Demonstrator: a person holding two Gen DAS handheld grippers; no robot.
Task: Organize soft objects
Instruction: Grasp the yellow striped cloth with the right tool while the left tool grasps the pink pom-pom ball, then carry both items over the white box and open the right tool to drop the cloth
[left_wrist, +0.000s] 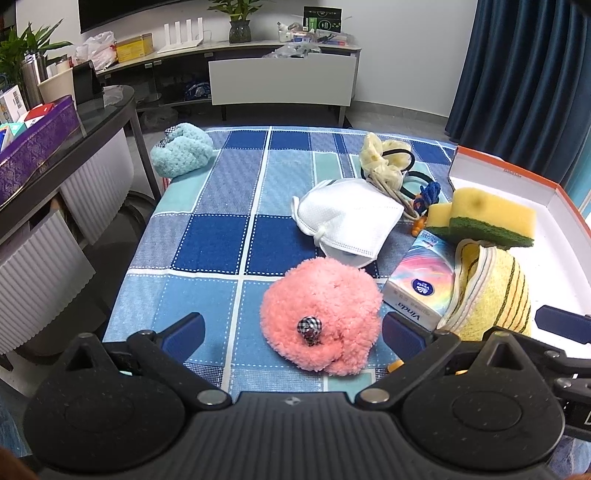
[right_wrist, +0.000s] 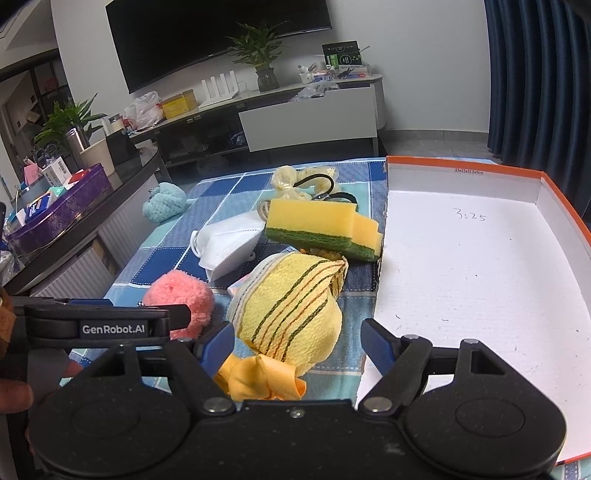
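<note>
While both grippers hover with fingers spread, soft items crowd a checked cloth (left_wrist: 207, 236).
Left gripper (left_wrist: 291, 328) flanks the pink pompom (left_wrist: 325, 291); right gripper (right_wrist: 297, 341) flanks the yellow towel (right_wrist: 291, 306), lower centre.

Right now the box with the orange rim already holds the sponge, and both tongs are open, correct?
Not quite. The box is empty; the sponge lies on the checked cloth beside it, as the right wrist view shows. Both tongs, left and right, are open.

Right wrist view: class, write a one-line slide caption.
Open right gripper hovers over a yellow striped cloth beside an empty white, orange-rimmed cardboard box.
</note>
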